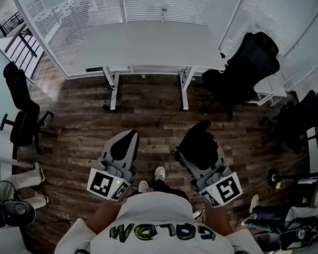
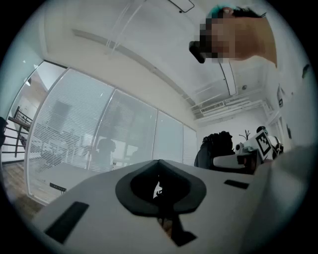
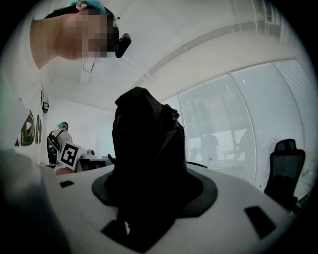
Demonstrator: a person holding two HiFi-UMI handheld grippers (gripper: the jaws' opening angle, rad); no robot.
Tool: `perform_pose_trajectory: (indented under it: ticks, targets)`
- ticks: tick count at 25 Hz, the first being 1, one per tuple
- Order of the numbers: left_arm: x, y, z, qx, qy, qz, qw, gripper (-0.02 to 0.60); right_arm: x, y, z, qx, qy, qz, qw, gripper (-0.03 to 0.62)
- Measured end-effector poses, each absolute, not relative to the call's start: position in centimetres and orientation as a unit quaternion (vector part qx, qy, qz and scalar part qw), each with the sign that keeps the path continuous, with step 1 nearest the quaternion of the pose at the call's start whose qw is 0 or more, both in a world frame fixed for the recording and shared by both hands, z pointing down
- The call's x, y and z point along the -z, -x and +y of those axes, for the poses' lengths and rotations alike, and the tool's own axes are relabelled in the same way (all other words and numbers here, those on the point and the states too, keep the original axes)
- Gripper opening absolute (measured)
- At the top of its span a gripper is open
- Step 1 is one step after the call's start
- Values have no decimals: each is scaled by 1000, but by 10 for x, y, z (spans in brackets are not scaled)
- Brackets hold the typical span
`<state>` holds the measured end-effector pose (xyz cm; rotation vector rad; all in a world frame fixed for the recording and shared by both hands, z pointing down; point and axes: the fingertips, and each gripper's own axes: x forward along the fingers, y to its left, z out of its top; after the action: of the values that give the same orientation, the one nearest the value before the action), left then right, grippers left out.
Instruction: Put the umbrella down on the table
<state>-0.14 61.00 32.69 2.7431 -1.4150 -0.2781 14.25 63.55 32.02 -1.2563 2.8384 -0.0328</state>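
Note:
A black folded umbrella (image 1: 200,143) sits between the jaws of my right gripper (image 1: 195,154), which is shut on it. In the right gripper view the umbrella (image 3: 146,149) rises as a dark bundle out of the right gripper (image 3: 154,198) and hides the jaw tips. My left gripper (image 1: 125,143) hangs beside it at the same height, its jaws together with nothing in them. In the left gripper view the left gripper (image 2: 159,168) shows only a thin sliver between its dark pads. Both grippers hang over the wooden floor, well short of the white table (image 1: 152,44).
A small bottle (image 1: 163,13) stands at the table's far edge. A black office chair (image 1: 245,70) is at the table's right end, another chair (image 1: 20,107) at the far left, and a third (image 1: 301,119) at the right. Glass walls with blinds enclose the table. A seated person's legs (image 1: 25,181) are at lower left.

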Motion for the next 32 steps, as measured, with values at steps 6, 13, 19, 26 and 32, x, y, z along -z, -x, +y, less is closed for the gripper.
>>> perform_pose_trajectory:
  ticks: [6,13,19,26,32]
  targets:
    - [-328,-13,599,86,-887,-453,22,11,-319,-154,623,7,405,914,22,245]
    - [-332,-27,571,87,-886,-455,18,11,-323,-169,596,13,400,916,25,249]
    - [-328,-37,544,93,-884,-457,21,11,-318,-178,568,5,395,918,20,250]
    - [-331,-35,519,92,-883,-460,23,11,-318,-178,542,7,396,918,20,250]
    - [-329,-27,487,96,-885,-455,23,11,-317,-166,511,5,396,918,19,250]
